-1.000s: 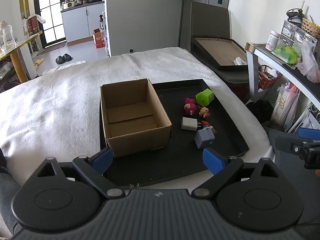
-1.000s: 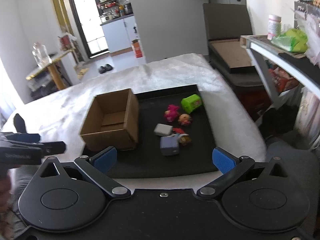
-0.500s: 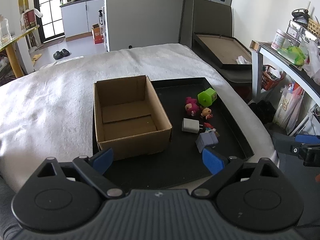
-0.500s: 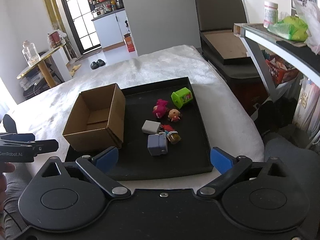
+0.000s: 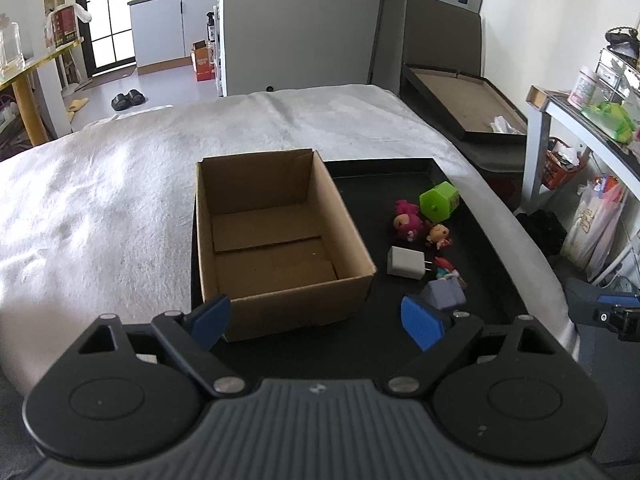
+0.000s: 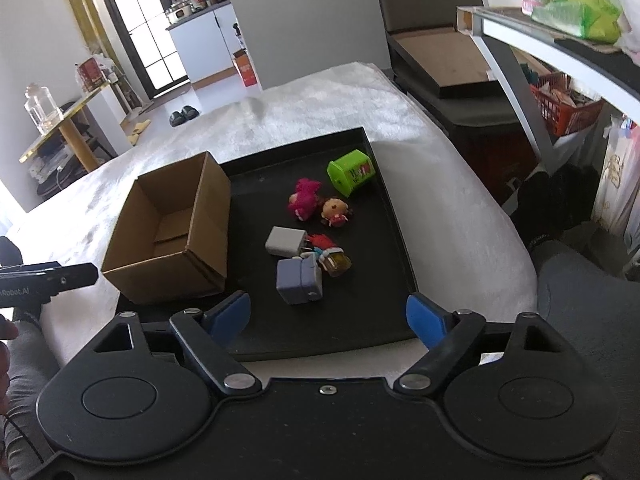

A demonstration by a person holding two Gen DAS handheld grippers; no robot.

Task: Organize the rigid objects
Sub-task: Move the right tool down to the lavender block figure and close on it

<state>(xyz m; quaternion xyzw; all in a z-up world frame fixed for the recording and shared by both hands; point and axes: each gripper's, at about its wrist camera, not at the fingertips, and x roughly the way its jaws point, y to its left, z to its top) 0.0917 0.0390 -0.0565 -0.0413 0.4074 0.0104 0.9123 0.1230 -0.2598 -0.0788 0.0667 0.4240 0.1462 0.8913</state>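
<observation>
While the box [image 5: 276, 240] stands empty on the tray [image 6: 320, 336], both grippers, left [image 5: 316, 318] and right [image 6: 328, 314], are held just short of it, jaws wide but closing on nothing, apparently readied for the toys [image 6: 316, 210] and charger [image 6: 285, 241] beside it.

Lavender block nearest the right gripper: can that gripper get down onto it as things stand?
Probably yes. The lavender block lies in the open on the black tray, just ahead of the right gripper, whose jaws are closing with nothing between them. The cardboard box sits off to the side; only a small figure touches the block.
</observation>
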